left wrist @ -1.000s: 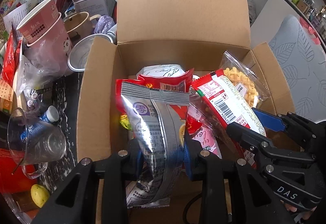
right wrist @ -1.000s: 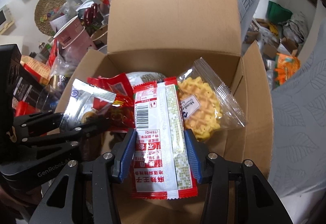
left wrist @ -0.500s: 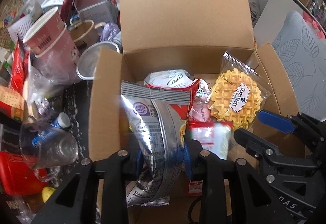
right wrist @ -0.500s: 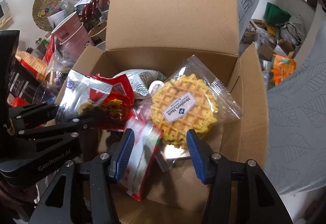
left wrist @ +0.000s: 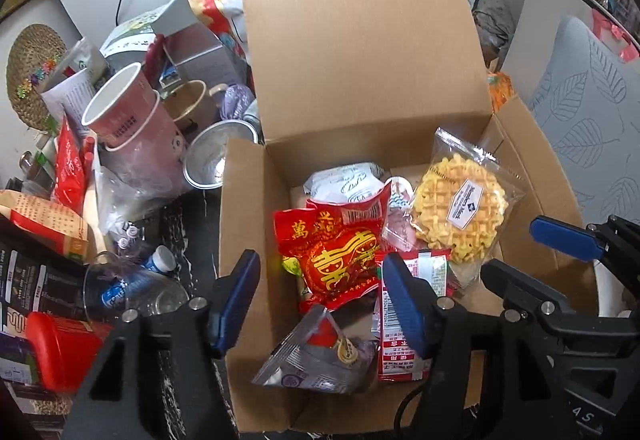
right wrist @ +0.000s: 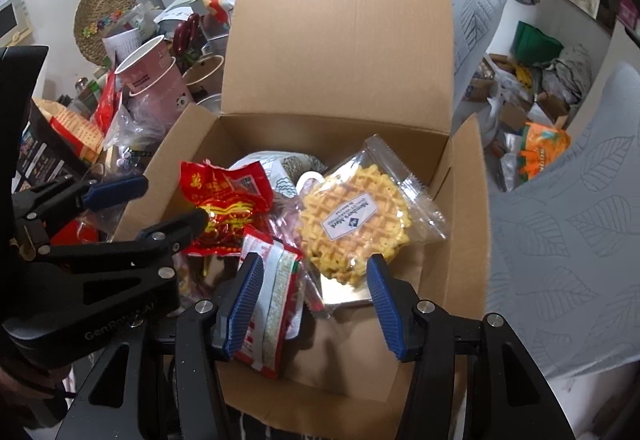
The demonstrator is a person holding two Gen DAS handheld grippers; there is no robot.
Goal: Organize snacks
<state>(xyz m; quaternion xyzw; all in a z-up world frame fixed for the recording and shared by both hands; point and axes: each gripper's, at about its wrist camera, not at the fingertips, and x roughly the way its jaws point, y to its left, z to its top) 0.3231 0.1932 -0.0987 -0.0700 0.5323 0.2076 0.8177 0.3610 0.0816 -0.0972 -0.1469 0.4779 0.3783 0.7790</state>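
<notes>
An open cardboard box (left wrist: 244,224) (right wrist: 468,224) holds several snacks. A silver foil pack (left wrist: 316,356) lies at the box's near side. A red-and-white noodle packet (left wrist: 404,336) (right wrist: 272,304) lies beside it. A red packet with gold print (left wrist: 340,252) (right wrist: 224,199) and a bagged waffle (left wrist: 460,215) (right wrist: 356,224) lie further in. My left gripper (left wrist: 324,292) is open and empty above the box's near left. My right gripper (right wrist: 312,296) is open and empty above the noodle packet and waffle.
Left of the box stand stacked pink paper cups (left wrist: 132,123), a steel bowl (left wrist: 212,163), a glass jug (left wrist: 132,296), a red container (left wrist: 60,352) and more packets. A grey leaf-print cushion (right wrist: 568,240) lies right of the box. The box's back flap (left wrist: 360,27) stands upright.
Both grippers opened. The left let go of the silver foil pack and the right let go of the noodle packet; both now lie in the box. Both grippers drew back and up.
</notes>
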